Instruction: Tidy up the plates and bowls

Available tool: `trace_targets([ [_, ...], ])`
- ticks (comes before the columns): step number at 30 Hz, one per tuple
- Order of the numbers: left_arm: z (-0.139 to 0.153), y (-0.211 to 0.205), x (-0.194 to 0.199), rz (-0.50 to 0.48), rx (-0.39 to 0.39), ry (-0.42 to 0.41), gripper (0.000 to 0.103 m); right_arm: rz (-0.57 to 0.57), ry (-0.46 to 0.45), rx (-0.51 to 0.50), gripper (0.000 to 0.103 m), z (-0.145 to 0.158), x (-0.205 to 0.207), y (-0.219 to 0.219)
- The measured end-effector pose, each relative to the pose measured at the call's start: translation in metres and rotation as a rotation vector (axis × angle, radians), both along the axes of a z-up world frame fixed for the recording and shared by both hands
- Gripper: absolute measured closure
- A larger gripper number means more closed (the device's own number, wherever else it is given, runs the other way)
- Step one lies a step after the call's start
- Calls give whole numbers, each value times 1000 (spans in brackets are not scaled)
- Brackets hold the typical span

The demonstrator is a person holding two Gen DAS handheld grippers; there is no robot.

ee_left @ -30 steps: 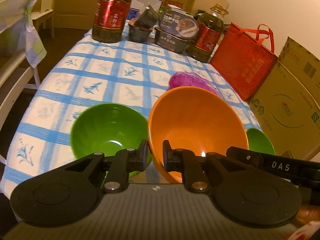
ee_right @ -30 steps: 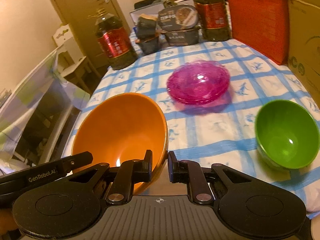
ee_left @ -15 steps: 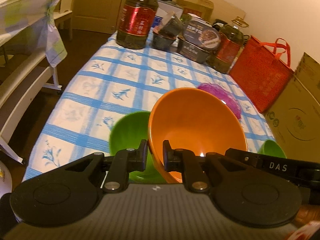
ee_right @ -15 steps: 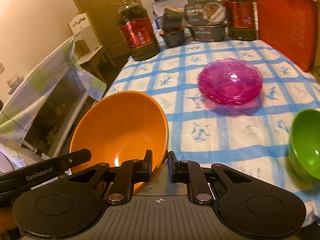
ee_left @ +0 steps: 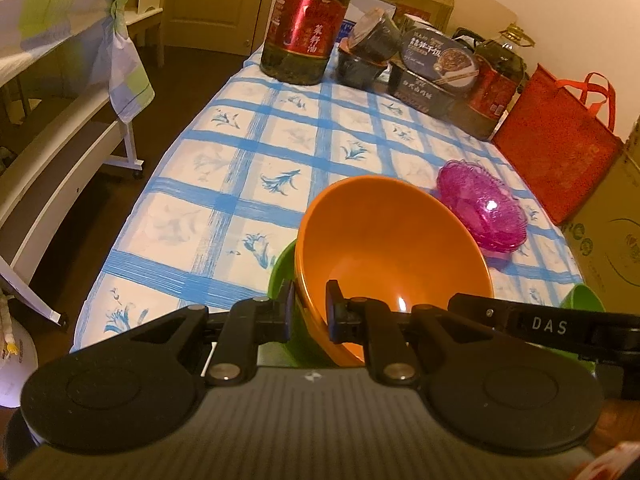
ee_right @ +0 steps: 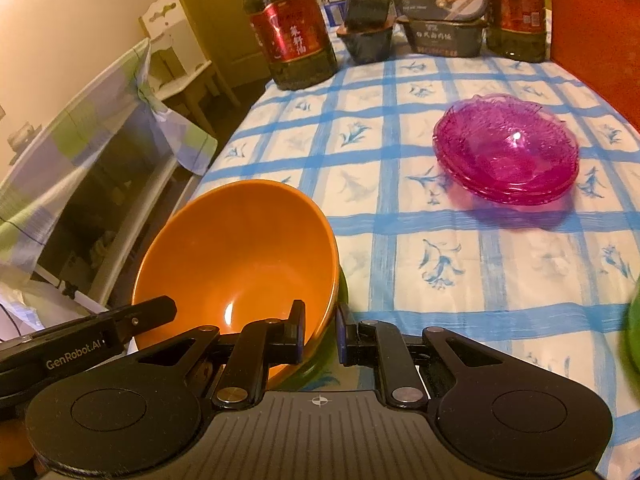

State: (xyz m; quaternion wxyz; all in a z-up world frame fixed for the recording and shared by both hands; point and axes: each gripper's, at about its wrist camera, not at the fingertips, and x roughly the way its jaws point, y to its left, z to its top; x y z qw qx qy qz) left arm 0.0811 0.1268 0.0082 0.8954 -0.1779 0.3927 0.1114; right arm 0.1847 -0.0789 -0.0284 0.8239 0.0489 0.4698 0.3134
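An orange bowl [ee_left: 384, 248] is held by its rim from both sides. My left gripper [ee_left: 310, 310] is shut on the bowl's left rim, and my right gripper [ee_right: 320, 330] is shut on its right rim [ee_right: 320, 280]. The bowl hangs tilted just over a green bowl [ee_left: 282, 276], of which only a sliver shows at its left. A second green bowl [ee_left: 580, 300] stands at the right, cut off at the right wrist view's edge [ee_right: 634, 336]. A stack of clear pink plates [ee_right: 506, 148] rests further back on the table.
The table has a blue-checked cloth [ee_left: 256, 184]. Along its far end stand two large oil bottles [ee_left: 306, 24], dark food boxes [ee_left: 436, 72] and a red bag [ee_left: 560, 148]. A cardboard box [ee_left: 612, 232] lines the right side. White furniture [ee_left: 60, 152] stands left of the table.
Both grippers have carried the orange bowl leftward and lower, over the left green bowl, which is now almost covered. The other green bowl has slid to the right wrist view's edge.
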Motion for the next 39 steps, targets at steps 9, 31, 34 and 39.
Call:
trace_targets([
  [9, -11, 4, 4, 2, 7, 26, 89, 12, 26, -25, 88, -15, 4, 8],
  [31, -18, 8, 0, 39, -19, 19, 83, -8, 8, 51, 52, -11, 7, 3],
  [34, -14, 9, -3, 50, -24, 5, 82, -28, 8, 60, 52, -9, 5, -4],
  [39, -7, 6, -10, 55, -40, -13, 78, -62, 13, 74, 52, -4, -2, -20],
])
